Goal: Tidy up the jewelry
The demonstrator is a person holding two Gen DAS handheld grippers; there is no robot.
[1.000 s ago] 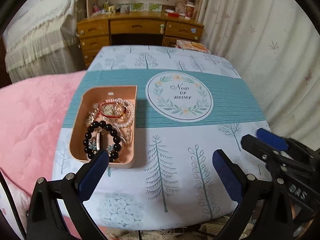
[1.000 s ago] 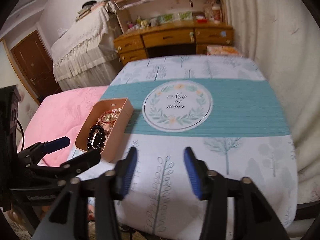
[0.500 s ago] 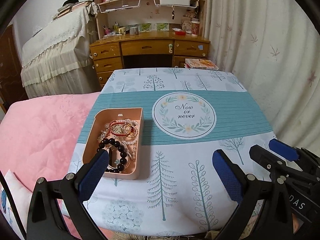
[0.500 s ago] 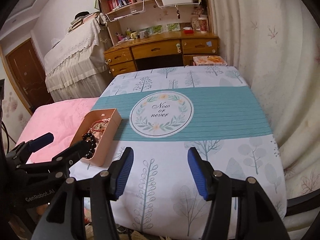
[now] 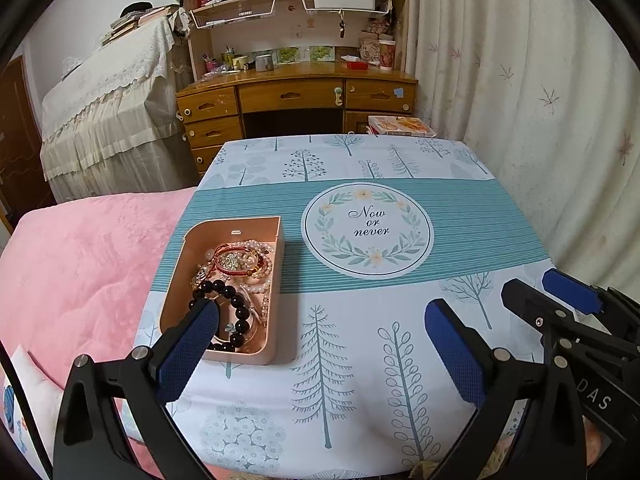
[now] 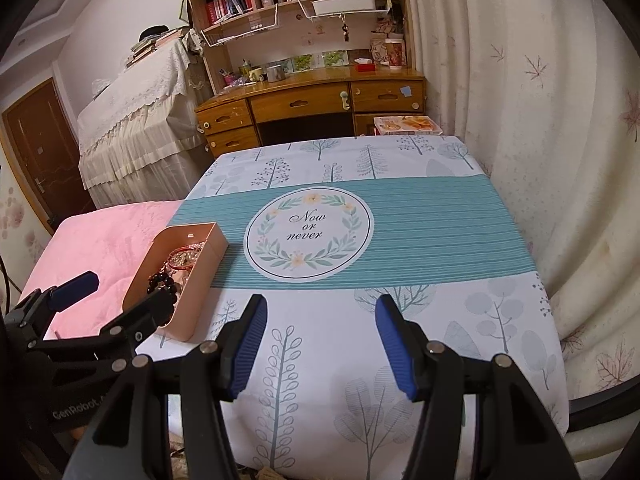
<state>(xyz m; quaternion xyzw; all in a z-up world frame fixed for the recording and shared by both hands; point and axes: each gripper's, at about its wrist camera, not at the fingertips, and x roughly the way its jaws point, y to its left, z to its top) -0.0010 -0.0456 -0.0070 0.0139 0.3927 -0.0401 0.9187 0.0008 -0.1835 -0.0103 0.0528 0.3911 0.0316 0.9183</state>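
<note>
Where the pink bedspread (image 5: 80, 264) ends, a small table (image 5: 400, 160) begins, draped in a white cloth printed with trees and crossed by a teal striped band; a round emblem (image 5: 367, 230) on the band reads "Now or never". A peach-coloured tray (image 5: 276, 312) sits on the table's left side, straddling the teal band and the white part, and holds the jewelry (image 5: 236, 268): a black bead bracelet (image 5: 236, 308) nearest the camera, red cord bracelets and pale pearl strands behind it. Beyond the table stand a wooden desk (image 5: 296, 96) with drawers, bookshelves above it, a lace-covered piece of furniture at the left and pale curtains (image 5: 520, 80) along the right.

Both grippers point down at a slant over the near edge of the table. The left gripper (image 5: 320, 332) has its jaws spread wide with nothing between them; its left blue pad overlaps the near corner of the tray in the left wrist view. The right gripper (image 6: 320, 336) stands parted about halfway, empty, over bare cloth to the right of the tray.

That left pad hides part of the black bracelet. The pieces deeper in the tray lie tangled and are hard to tell apart. In the right wrist view the tray's near wall hides most of its contents.
</note>
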